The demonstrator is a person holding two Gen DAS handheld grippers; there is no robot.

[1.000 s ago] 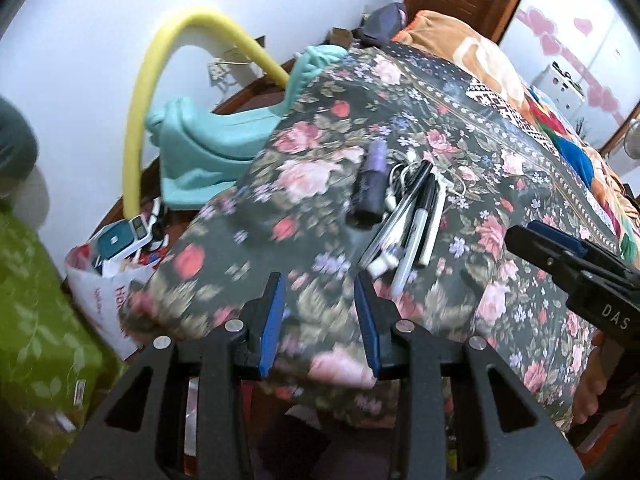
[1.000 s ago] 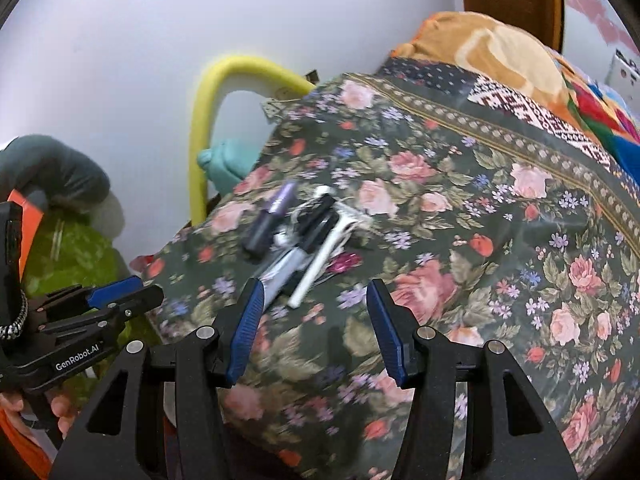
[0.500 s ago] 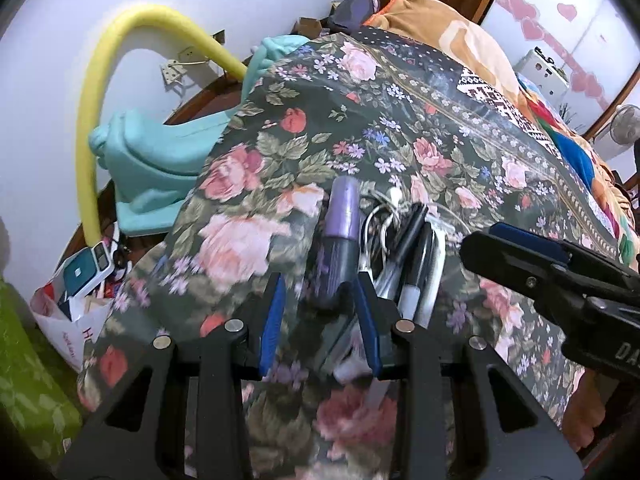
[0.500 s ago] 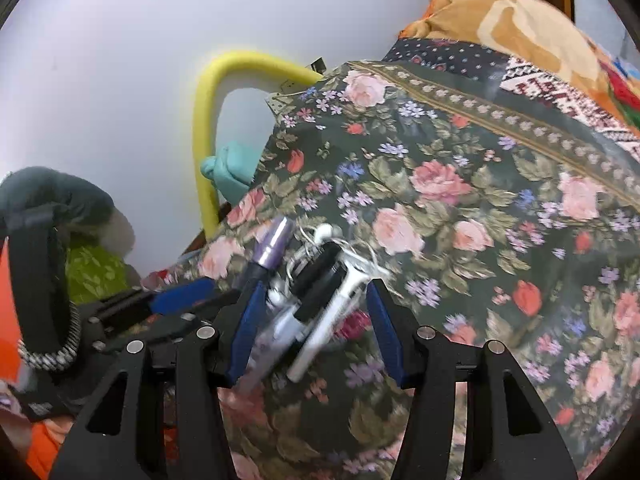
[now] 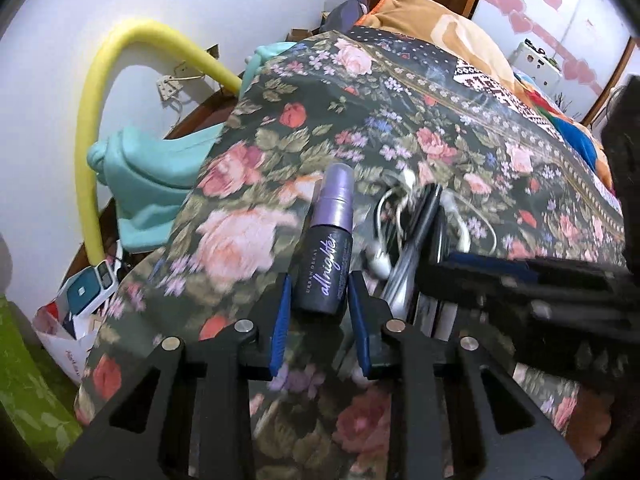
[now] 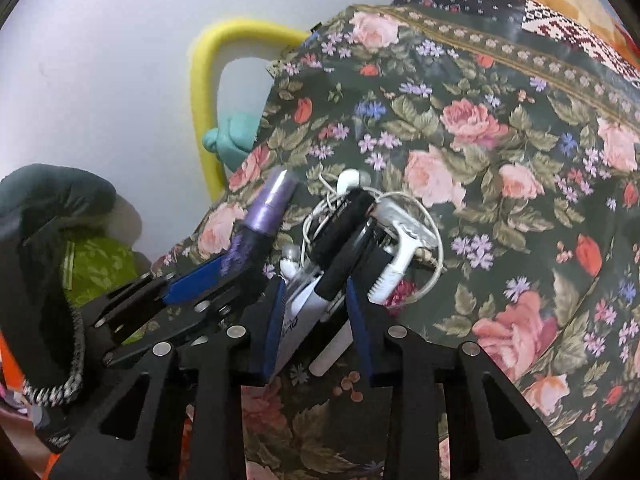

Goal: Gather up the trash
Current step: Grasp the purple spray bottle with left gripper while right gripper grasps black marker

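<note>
A purple spray bottle [image 5: 328, 248] lies on the floral bedspread [image 5: 400, 120]; its base sits between the fingers of my left gripper [image 5: 320, 292], whose jaws stand close beside it. It also shows in the right wrist view [image 6: 264, 216]. Beside it lies a bundle of black markers [image 6: 344, 232], a white razor [image 6: 404, 240] and white earphones [image 6: 348, 180]. My right gripper [image 6: 316, 300] has its fingers around the near ends of the markers. Neither pair of jaws visibly presses its object.
A yellow foam tube [image 5: 100, 120] arches against the white wall. A teal cloth [image 5: 152, 176] hangs by the bed's edge. A white bag of small items [image 5: 80, 312] sits on the floor at left. An orange blanket [image 5: 440, 28] covers the far bed.
Both grippers have moved forward over the bedspread. The left one now has the bottle's base between its fingers; the right one now has the markers between its fingers.
</note>
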